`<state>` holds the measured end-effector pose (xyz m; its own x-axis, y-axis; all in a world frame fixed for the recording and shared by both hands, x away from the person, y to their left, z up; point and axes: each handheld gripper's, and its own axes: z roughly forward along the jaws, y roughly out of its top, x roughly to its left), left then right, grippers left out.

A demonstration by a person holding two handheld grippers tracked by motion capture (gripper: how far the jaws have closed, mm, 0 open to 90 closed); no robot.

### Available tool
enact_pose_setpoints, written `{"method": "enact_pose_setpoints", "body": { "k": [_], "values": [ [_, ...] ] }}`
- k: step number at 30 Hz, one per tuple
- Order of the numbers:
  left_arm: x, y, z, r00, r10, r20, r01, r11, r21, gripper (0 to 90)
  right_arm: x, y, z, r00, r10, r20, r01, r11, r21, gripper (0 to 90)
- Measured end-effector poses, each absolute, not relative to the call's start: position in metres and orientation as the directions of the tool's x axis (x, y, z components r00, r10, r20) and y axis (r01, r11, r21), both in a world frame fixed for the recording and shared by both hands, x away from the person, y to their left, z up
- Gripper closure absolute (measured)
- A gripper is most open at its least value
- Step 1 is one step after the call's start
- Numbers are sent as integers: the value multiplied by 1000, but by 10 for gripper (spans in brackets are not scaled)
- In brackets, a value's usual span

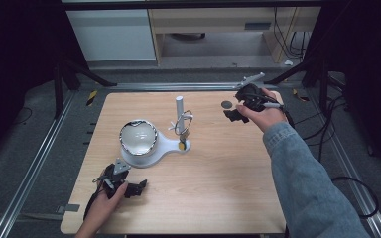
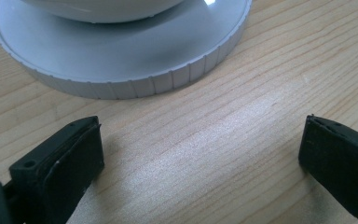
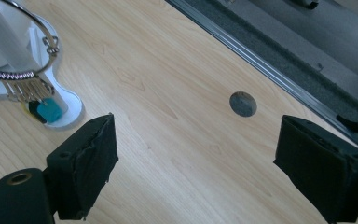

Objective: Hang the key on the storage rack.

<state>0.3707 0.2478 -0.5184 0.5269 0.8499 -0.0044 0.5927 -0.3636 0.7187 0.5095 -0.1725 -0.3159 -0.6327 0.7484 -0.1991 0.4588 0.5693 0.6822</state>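
Note:
A white stand (image 1: 167,146) lies mid-table with a shiny round bowl (image 1: 138,136) on its wide end and an upright white post (image 1: 179,106) on its narrow end. A wire key ring (image 1: 184,122) hangs around the post; in the right gripper view the ring (image 3: 24,74) carries several keys and a teal tag (image 3: 50,111). My left gripper (image 1: 135,189) rests open near the table's front left, just short of the stand's ribbed round base (image 2: 121,65). My right gripper (image 1: 233,115) hovers open at the back right, close to a small grey disc (image 1: 226,104) (image 3: 243,103).
The wooden table (image 1: 218,173) has a metal rail (image 3: 261,65) along its far side, with dark carpet beyond. Cables trail off the right edge. A person's sleeve (image 1: 307,183) reaches across the right front of the table.

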Motion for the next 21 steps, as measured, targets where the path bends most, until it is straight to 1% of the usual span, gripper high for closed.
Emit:
{"method": "enact_pose_setpoints", "body": {
  "k": [5,12,21],
  "values": [
    [371,248,-518,527,850,-5,593,-364,718,0,504,-185,-328,-626,751,-208,460,572,680,139],
    [371,248,-518,526,851,-6,594,-362,719,0,496,-197,-345,-616,763,-196,479,560,676,142],
    [371,248,-518,527,850,-5,594,-365,717,0,483,-206,-378,-614,771,-169,513,552,657,143]
  ]
}}
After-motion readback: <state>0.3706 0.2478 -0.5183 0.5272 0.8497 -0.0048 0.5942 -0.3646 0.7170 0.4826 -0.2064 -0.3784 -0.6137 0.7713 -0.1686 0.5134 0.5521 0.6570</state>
